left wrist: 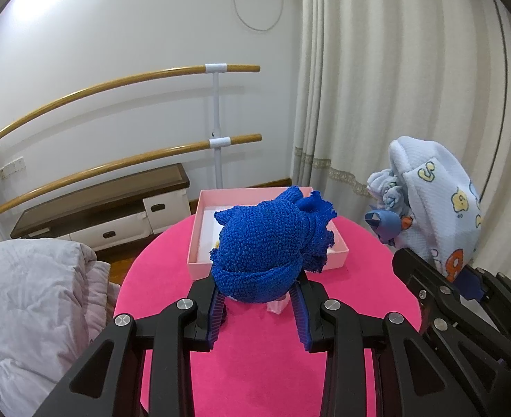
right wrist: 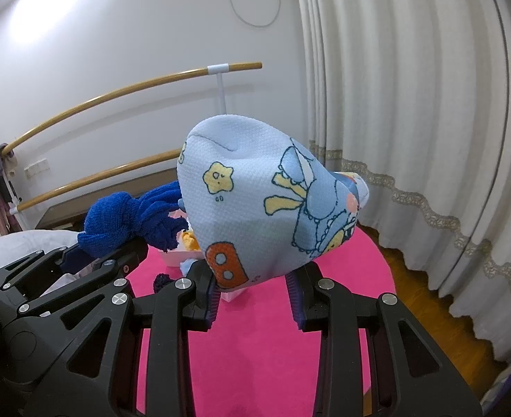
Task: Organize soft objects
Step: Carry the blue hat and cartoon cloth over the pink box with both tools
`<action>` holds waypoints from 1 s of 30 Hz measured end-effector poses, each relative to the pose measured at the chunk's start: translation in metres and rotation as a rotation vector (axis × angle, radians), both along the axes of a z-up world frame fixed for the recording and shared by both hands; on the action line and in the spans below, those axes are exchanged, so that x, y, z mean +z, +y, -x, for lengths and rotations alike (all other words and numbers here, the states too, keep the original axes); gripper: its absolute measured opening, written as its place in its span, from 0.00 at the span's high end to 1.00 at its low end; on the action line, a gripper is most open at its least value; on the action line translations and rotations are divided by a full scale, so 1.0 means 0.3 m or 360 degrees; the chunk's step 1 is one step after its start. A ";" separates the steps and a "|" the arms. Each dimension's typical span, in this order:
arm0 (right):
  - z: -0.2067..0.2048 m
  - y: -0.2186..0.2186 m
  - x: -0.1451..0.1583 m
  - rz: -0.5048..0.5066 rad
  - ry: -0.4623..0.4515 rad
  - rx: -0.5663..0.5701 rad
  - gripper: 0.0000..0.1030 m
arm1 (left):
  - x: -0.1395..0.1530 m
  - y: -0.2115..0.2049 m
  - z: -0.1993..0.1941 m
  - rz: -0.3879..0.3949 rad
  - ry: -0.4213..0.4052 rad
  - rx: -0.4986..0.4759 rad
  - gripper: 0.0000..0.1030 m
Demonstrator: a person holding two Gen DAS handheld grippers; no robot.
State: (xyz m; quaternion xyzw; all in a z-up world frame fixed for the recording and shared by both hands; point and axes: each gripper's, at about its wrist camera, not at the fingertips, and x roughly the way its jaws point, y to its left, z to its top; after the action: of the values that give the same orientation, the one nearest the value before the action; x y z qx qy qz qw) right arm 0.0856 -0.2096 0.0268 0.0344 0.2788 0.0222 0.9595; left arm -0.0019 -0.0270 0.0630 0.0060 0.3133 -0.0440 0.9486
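You've got the left gripper (left wrist: 260, 307) pinched on the light, squashy blue knit bundle (left wrist: 269, 243) just near the pink box (left wrist: 199, 229), right gripper (right wrist: 253, 295) clamped on the floppy printed cloth bundle (right wrist: 255, 208) above the pink table (right wrist: 255, 354), so grip their bunched bases.

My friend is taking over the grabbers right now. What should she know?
Left hand-held gripper: shut on the bundled dark blue knitted cloth, held up above the round pink table.
Right hand-held gripper: shut on the bundled light blue cartoon-print cloth, also held in the air.
The open pale pink cardboard box sits at the table's far side, with something yellow-orange inside.
Done: both bundles picked up.
Left: probably set both into the box.
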 end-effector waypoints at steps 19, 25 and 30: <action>-0.135 0.026 -0.051 0.0034 0.0108 0.0015 0.70 | -0.050 0.006 -0.214 0.0003 0.0121 0.0018 0.68; -0.235 0.028 -0.054 0.0062 0.0134 0.0023 0.71 | -0.050 -0.021 -0.365 -0.0008 0.0157 0.0039 0.68; -0.339 0.041 -0.039 0.0077 0.0145 0.0040 0.71 | -0.022 -0.048 -0.520 -0.0046 0.0150 0.0062 0.68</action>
State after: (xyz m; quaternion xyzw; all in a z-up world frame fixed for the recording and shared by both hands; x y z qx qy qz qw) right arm 0.1874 -0.1974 0.0150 0.0087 0.3230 0.0258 0.9460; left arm 0.1542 -0.0413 0.0565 0.0116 0.3582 -0.0211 0.9333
